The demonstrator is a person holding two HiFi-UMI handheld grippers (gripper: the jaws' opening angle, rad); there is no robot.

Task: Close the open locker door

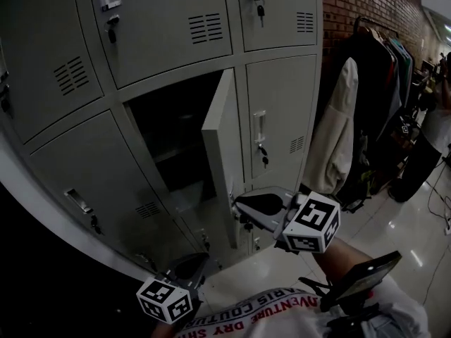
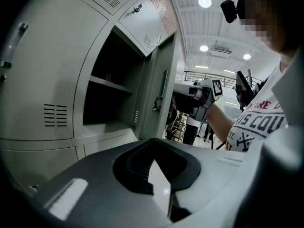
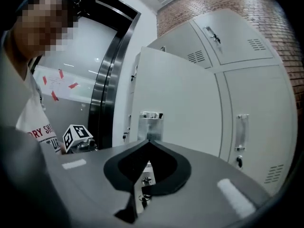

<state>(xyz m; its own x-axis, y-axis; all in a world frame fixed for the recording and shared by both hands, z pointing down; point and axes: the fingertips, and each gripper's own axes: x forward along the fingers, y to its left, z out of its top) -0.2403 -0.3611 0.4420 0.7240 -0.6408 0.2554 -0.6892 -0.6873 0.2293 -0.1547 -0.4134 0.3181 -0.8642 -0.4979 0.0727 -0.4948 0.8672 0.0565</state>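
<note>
A bank of grey lockers fills the head view. One middle locker stands open, its dark inside [image 1: 176, 129] with a shelf [image 2: 111, 85] showing. Its door [image 1: 221, 153] is swung out about halfway, hinged on the right. My right gripper [image 1: 237, 203] is shut and empty, its tips at the door's lower outer edge by the lock. In the right gripper view the door's outer face [image 3: 180, 99] and its metal label holder [image 3: 150, 124] sit just past the right gripper [image 3: 148, 140]. My left gripper [image 1: 203, 260] hangs low, shut and empty, left gripper [image 2: 153, 139] pointing up at the opening.
A closed locker [image 1: 278, 111] with keys in its lock is right of the open door. Further right, a clothes rack [image 1: 366, 97] with coats stands against a brick wall [image 1: 366, 5]. Glossy floor [image 1: 402, 224] lies below. A dark device [image 1: 363, 277] is clipped at the person's chest.
</note>
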